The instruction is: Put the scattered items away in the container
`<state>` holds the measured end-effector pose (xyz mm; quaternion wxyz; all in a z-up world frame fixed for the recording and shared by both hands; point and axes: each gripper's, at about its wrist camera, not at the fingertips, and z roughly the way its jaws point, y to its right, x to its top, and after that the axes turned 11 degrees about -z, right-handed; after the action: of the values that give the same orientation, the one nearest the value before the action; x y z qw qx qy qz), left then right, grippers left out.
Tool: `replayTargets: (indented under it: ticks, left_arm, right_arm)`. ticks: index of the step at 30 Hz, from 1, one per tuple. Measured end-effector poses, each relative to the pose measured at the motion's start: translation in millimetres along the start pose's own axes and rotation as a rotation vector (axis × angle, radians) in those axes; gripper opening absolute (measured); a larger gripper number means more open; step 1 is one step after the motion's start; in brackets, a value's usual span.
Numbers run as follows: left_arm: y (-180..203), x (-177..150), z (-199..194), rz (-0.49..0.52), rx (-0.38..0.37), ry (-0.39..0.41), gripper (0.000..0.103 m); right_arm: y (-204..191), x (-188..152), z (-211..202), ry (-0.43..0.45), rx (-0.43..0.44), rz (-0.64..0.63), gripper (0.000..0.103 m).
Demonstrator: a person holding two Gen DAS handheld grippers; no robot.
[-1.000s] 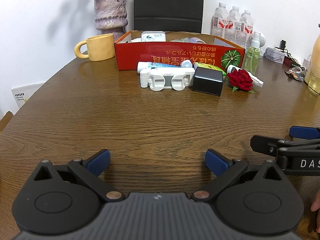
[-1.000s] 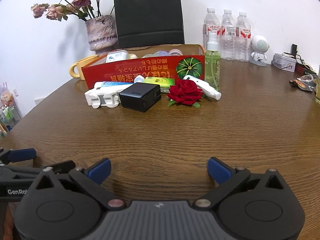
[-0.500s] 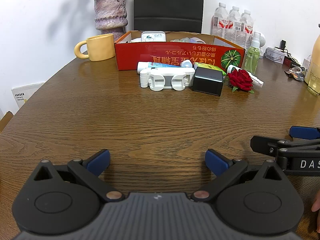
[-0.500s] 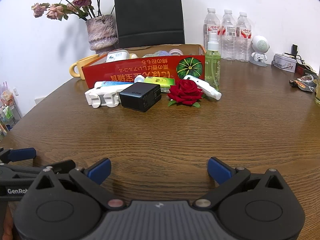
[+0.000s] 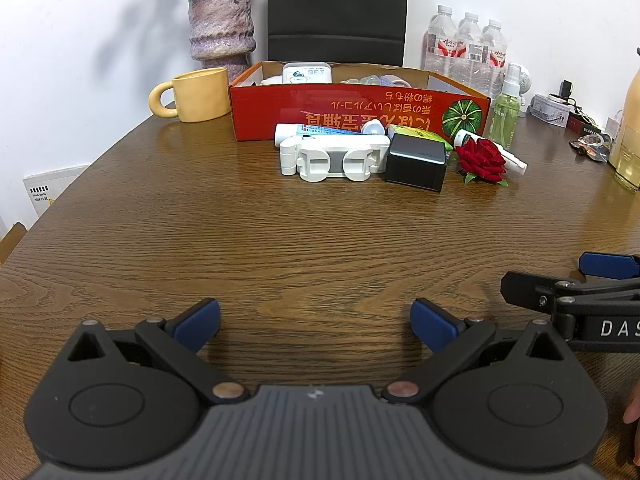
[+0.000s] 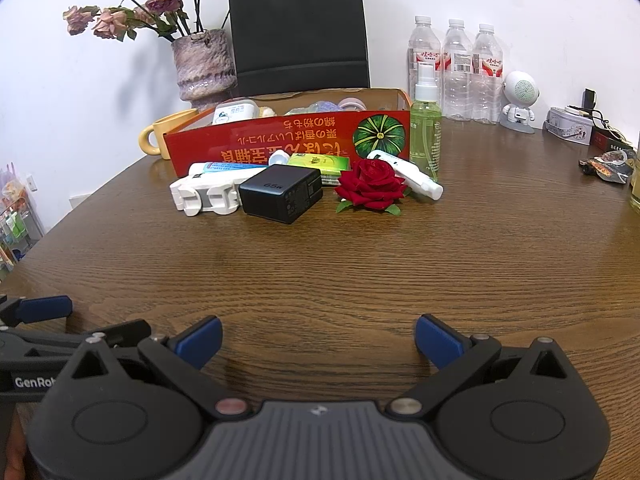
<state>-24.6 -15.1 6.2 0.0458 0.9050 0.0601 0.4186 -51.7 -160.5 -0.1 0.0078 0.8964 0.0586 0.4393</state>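
You have wide bare table (image 6: 360,272) between you and the red box (image 6: 288,136); nothing stands there. Right in front of the red box the things sit packed together: the white holder (image 6: 204,196), the black charger (image 6: 280,194) touching it, then the rose (image 6: 370,186). The green spray bottle (image 6: 426,128) stands tall at the box's right corner. Left of the box sits the yellow mug (image 5: 196,94), and the vase (image 5: 222,22) stands behind that. Over the box's top you have open room.
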Motion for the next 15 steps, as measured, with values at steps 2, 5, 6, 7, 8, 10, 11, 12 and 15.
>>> replayTargets:
  ticks: [2, 5, 6, 7, 8, 10, 11, 12, 15]
  left_arm:
    - [0.0, 0.0, 0.0, 0.000, 0.000, 0.000, 0.103]
    - [0.0, 0.0, 0.0, 0.000, 0.000, 0.000, 0.103]
    - [-0.1, 0.0, 0.0, 0.000, -0.001, 0.000, 0.103]
    - [-0.1, 0.0, 0.1, 0.000, -0.001, 0.000, 0.103]
    - [-0.1, 0.0, 0.2, 0.000, -0.001, 0.000, 0.103]
    - [-0.2, 0.0, 0.2, 0.000, -0.001, 0.000, 0.103]
    - [-0.2, 0.0, 0.3, 0.000, -0.001, 0.000, 0.103]
    - [-0.3, 0.0, 0.2, 0.001, -0.001, 0.000, 0.103]
    - [-0.2, 0.0, 0.3, 0.001, -0.001, 0.000, 0.103]
  right_arm:
    - [0.1, 0.0, 0.0, 0.000, 0.000, 0.000, 0.103]
    - [0.1, 0.0, 0.0, 0.000, 0.001, 0.000, 0.103]
    - [0.2, 0.1, 0.0, 0.000, 0.001, 0.000, 0.103]
    - [0.1, 0.1, 0.0, 0.000, 0.001, 0.000, 0.103]
    - [-0.2, 0.2, 0.0, 0.000, 0.000, -0.002, 0.103]
    - [-0.7, 0.3, 0.1, -0.002, -0.002, -0.005, 0.103]
    - [-0.9, 0.2, 0.0, -0.003, -0.002, -0.007, 0.103]
    - [-1.1, 0.1, -0.1, -0.004, -0.003, -0.009, 0.103]
    - [-1.8, -0.1, -0.3, -0.006, -0.005, -0.014, 0.103]
